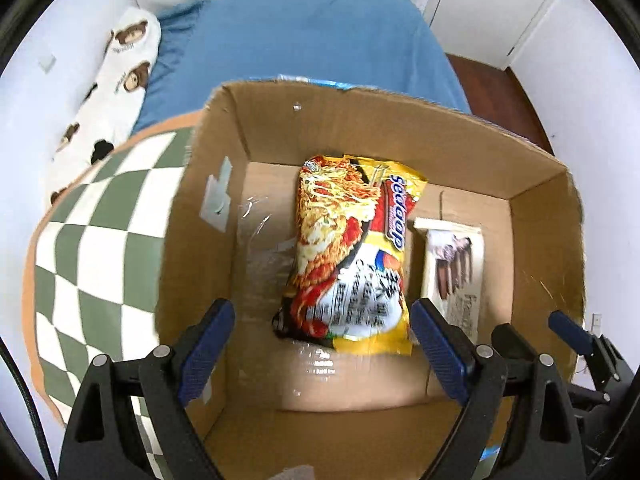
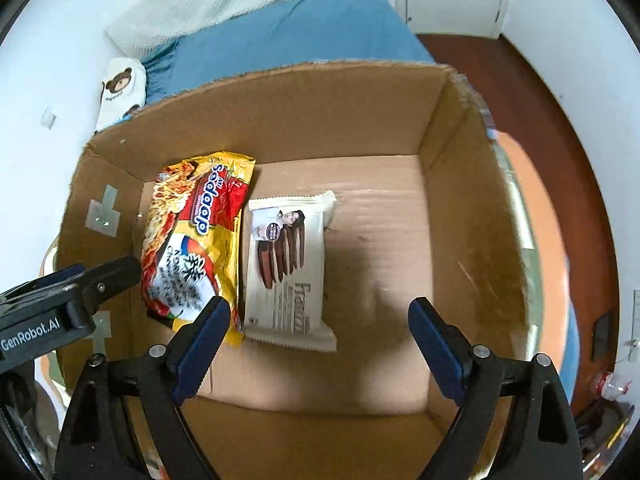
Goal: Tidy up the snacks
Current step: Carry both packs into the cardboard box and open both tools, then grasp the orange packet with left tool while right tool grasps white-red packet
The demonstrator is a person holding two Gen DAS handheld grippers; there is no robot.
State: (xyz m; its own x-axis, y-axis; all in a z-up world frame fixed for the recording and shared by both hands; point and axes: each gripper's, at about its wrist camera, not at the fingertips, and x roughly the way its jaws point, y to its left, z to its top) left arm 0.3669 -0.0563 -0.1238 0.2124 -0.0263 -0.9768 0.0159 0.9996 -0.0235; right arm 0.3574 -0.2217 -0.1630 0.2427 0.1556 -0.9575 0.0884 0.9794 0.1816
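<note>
Hovering over the cardboard box (image 2: pixel 280 120) on the bed (image 1: pixel 312 40), both grippers point steeply down, fingers spread with nothing between them. The noodle packet (image 1: pixel 348 256) lies near the box's left wall, its long axis running from near wall to far wall, straight ahead of the left gripper (image 1: pixel 320 340). The wafer packet (image 2: pixel 288 268) lies touching or just beside its right edge, parallel, ahead and left of the right gripper (image 2: pixel 320 340), likely nearer that one.
</note>
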